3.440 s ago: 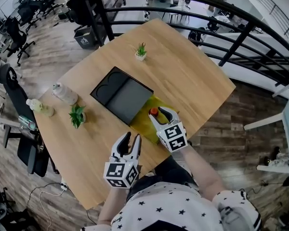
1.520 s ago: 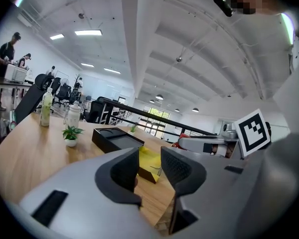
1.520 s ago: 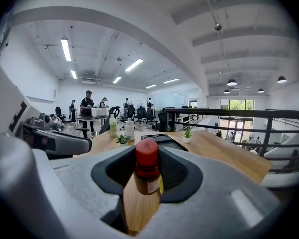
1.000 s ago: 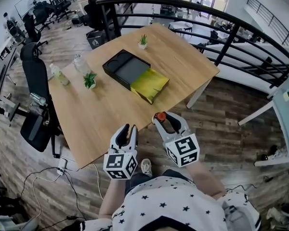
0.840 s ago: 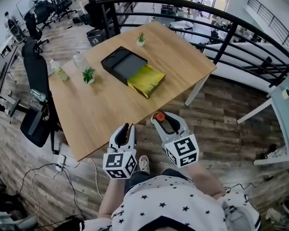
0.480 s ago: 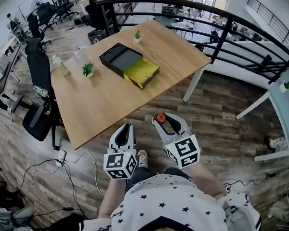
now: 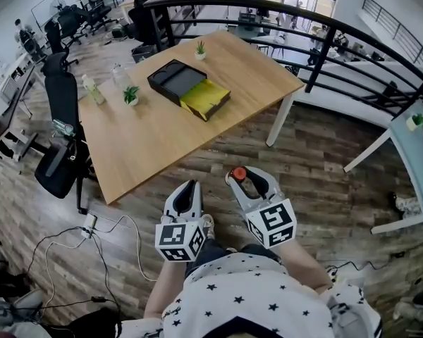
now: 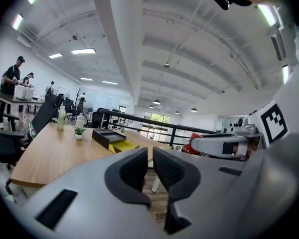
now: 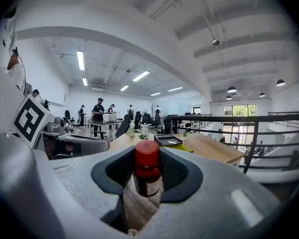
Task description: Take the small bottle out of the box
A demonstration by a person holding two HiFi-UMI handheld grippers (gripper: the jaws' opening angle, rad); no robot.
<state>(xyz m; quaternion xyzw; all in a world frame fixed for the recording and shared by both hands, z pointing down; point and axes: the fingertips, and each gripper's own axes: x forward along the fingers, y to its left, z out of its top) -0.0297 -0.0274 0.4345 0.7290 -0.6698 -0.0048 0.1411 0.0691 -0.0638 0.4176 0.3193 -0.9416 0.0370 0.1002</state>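
Note:
The small brown bottle (image 9: pixel 147 183) with a red cap (image 7: pixel 237 174) stands upright between the pads of my right gripper (image 7: pixel 247 182), which is shut on it. That gripper hangs over the wooden floor, well away from the table. The box (image 7: pixel 189 90), a black tray with a yellow part beside it, lies on the wooden table (image 7: pixel 155 139), far off in both gripper views (image 8: pixel 108 138) (image 9: pixel 167 140). To the left of the right one, my left gripper (image 7: pixel 189 194) is closing, its pads (image 8: pixel 168 169) a narrow gap apart with nothing between them.
Two small potted plants (image 7: pixel 131 94) (image 7: pixel 199 48) and two bottles (image 7: pixel 92 89) stand on the table. A black office chair (image 7: pixel 62 111) is at its left end. A black railing (image 7: pixel 324 37) runs behind. Cables (image 7: pixel 92 224) lie on the floor at left.
The table and box have drawn farther away up the view as the person backs off. Both grippers stay low over the floor. The left jaws have narrowed; the right still holds the bottle.

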